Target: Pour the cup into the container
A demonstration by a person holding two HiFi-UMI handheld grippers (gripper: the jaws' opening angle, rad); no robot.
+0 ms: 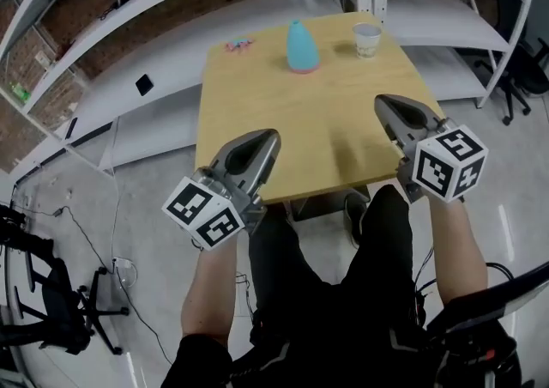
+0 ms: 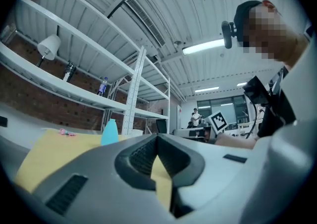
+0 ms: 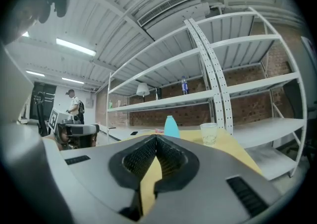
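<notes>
My left gripper (image 1: 271,135) and right gripper (image 1: 381,102) are closed, empty; the cup (image 1: 367,39) looks light, crushable; I'd pinch mid-wall gently.

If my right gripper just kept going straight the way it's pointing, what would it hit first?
Probably the blue container, almost dead ahead of the shut right gripper across bare table. The cup sits right of that line. Height is hard to judge, so it might pass above.
</notes>
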